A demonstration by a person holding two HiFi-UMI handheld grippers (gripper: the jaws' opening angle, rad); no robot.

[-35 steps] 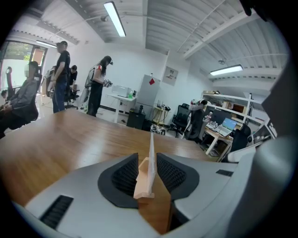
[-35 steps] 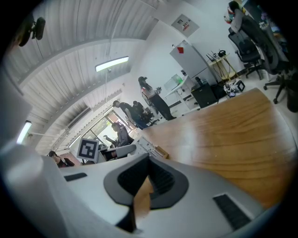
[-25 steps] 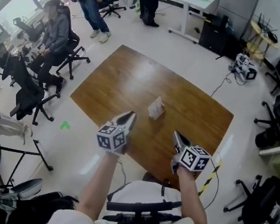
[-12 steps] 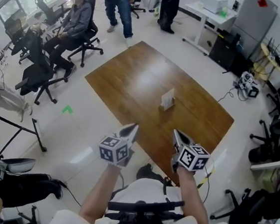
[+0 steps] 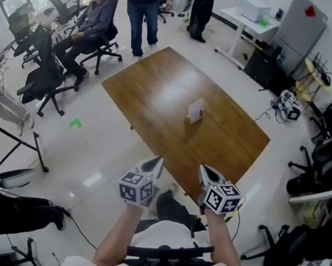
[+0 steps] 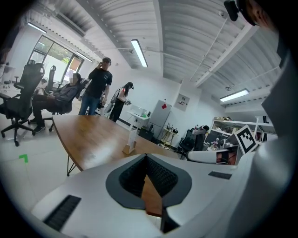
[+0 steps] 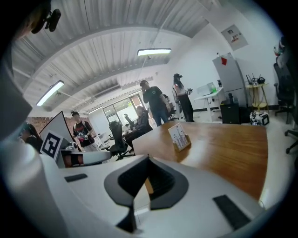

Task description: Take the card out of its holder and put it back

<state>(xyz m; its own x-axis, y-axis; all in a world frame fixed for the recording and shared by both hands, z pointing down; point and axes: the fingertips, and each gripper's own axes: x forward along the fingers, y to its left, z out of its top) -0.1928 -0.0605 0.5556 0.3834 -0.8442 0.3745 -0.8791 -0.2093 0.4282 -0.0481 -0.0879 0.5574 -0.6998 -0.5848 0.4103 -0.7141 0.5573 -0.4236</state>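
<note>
1. Status: the left gripper point(image 5: 155, 161) and right gripper point(image 5: 204, 170) hang side by side at 6 o'clock in the head view. They sit over the floor point(image 5: 92, 151), just off the near edge of the surface point(image 5: 158, 93). The left fingers point(image 6: 163, 179) are clenched together with nothing between them. The right fingers point(image 7: 125, 179) are the same, clenched and empty.
2. Task item: the card point(image 5: 196, 107) stands upright in its holder point(image 5: 192, 119) near the middle of the surface. It is at 12 o'clock from both grippers and well apart from them. The card is seated, so removal has not yet begun.
3. Step in hand, as I judge it, is the approach. To do it well:
   - Spread one pair of fingers before arriving, not at the card.
   - Come in level with the card's upper edge.
   - Pinch the flat faces rather than the thin edges.
   - Pull straight up along the slot so the holder does not tip.
   - The holder looks light, so the other gripper may need to press on its base.
4. Materials:
   - The card is a thin, flat white rectangle with small print too small to read, and it probably flexes.
   - The holder is a small tan block, possibly wood, with a low front lip.
   - The surface is brown wood grain with a glossy sheen, so the holder could slide on it.
   - The finger pads are dark and ribbed, set in smooth pale shells.
</note>
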